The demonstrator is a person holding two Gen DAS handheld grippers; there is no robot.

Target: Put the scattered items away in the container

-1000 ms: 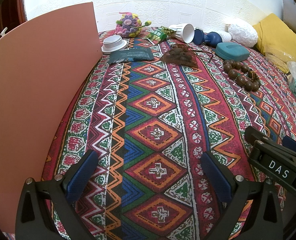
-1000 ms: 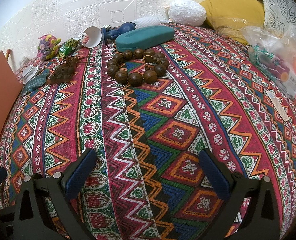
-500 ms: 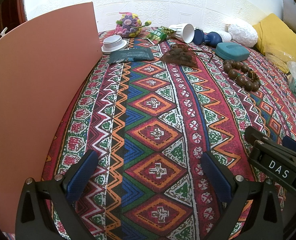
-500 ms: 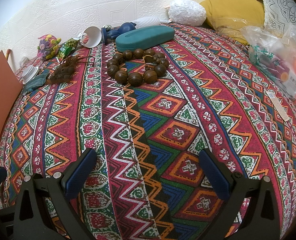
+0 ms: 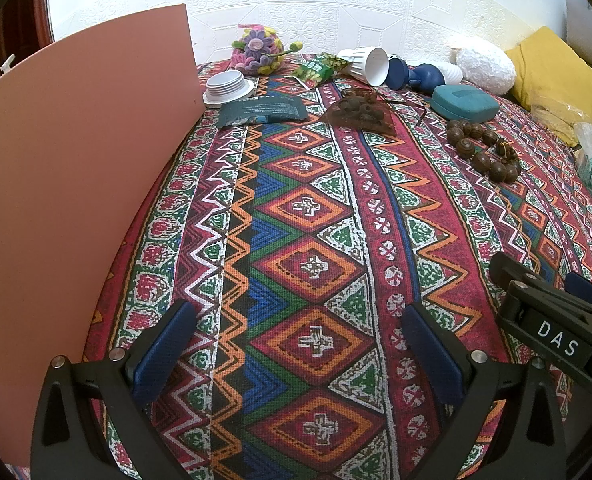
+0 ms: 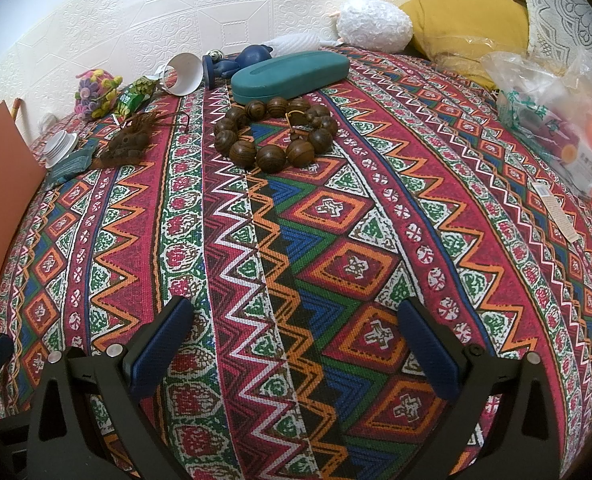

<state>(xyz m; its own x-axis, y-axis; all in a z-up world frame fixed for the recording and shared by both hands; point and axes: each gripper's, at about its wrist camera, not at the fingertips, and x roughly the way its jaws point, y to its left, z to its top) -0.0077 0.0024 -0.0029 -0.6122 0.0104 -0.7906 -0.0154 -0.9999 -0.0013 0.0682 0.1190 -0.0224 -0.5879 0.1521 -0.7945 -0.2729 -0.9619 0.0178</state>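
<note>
Both grippers' fingers spread, empty — the wooden bead bracelet (image 6: 274, 134) looks hard, rolling, loosely strung; pinch across one side of its ring.

The right gripper (image 6: 296, 344) is hovering with fingers (image 6: 158, 350) spread wide over the patterned bedspread (image 6: 376, 240), with wooden beads (image 6: 276, 132) lying far ahead beside a teal case (image 6: 290, 74).

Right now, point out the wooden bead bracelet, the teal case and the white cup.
wooden bead bracelet (image 6: 274, 136), right wrist view, near bead.
teal case (image 6: 292, 74), right wrist view, lid top.
white cup (image 5: 366, 65), left wrist view, ribbed side.
</note>
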